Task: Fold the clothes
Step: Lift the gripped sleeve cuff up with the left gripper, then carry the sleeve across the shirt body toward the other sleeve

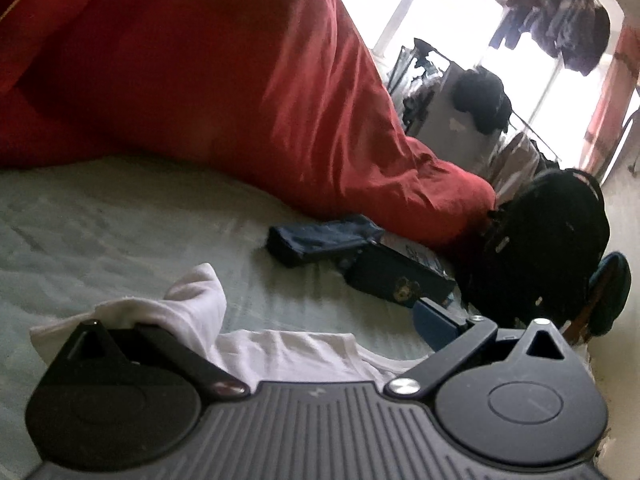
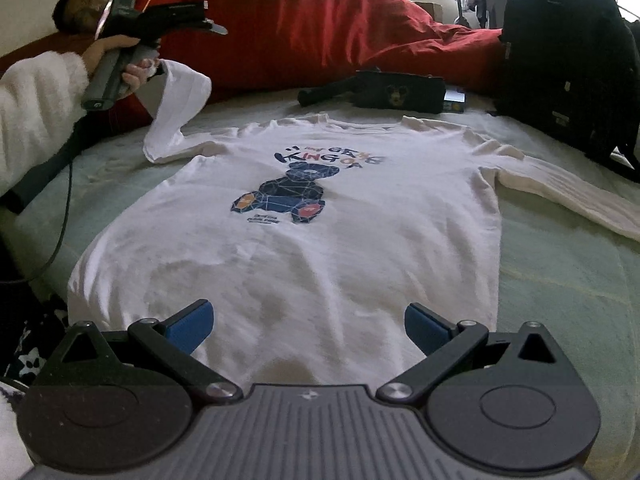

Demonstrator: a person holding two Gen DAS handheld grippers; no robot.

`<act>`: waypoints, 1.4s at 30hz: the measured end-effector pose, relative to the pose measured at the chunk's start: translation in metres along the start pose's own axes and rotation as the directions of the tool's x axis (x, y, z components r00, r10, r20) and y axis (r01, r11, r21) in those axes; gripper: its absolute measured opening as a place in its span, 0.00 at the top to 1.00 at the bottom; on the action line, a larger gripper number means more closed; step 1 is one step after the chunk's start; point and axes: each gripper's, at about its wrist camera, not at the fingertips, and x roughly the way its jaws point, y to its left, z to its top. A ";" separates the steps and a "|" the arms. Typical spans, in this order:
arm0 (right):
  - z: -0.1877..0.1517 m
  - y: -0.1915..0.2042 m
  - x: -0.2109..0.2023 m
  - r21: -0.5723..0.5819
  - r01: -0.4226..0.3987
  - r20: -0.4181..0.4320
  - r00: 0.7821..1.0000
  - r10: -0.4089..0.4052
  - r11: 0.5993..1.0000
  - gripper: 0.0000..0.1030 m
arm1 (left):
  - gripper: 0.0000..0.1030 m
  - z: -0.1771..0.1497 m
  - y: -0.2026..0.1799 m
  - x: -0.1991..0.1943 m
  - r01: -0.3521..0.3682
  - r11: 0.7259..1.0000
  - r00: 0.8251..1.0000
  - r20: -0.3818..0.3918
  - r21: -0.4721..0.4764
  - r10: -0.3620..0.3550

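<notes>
A white long-sleeved shirt [image 2: 304, 248] with a dark bear print lies face up on the pale green sheet [image 2: 560, 280]. Its right sleeve [image 2: 560, 196] stretches out flat. My right gripper [image 2: 308, 324] is open just above the shirt's hem, with nothing between its blue pads [image 2: 192, 324]. A hand [image 2: 132, 76] holds my left gripper [image 2: 188, 46] at the upper left, and the left sleeve [image 2: 176, 96] is lifted and hangs from it. In the left wrist view the left gripper [image 1: 312, 320] stands open. The sleeve [image 1: 192, 304] drapes over and hides its left finger, while the right pad [image 1: 436, 324] shows bare.
A red duvet [image 2: 320, 20] covers a person lying along the far side of the bed. A black backpack [image 2: 568, 60] stands at the far right. A dark pouch [image 2: 400, 92] and a dark blue cloth [image 1: 320, 236] lie beyond the collar. A cable [image 2: 66, 200] runs down on the left.
</notes>
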 end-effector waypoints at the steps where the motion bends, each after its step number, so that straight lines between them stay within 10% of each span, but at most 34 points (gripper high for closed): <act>1: -0.001 -0.002 -0.001 0.005 -0.004 0.004 1.000 0.004 1.000 0.00 | 0.01 0.000 -0.006 0.002 0.000 1.000 1.000 -0.004 0.008 0.000; 42: -0.018 -0.037 0.006 0.064 -0.186 0.064 0.981 0.182 0.980 0.00 | 0.01 -0.031 -0.201 0.106 0.032 0.968 0.983 -0.184 0.248 0.015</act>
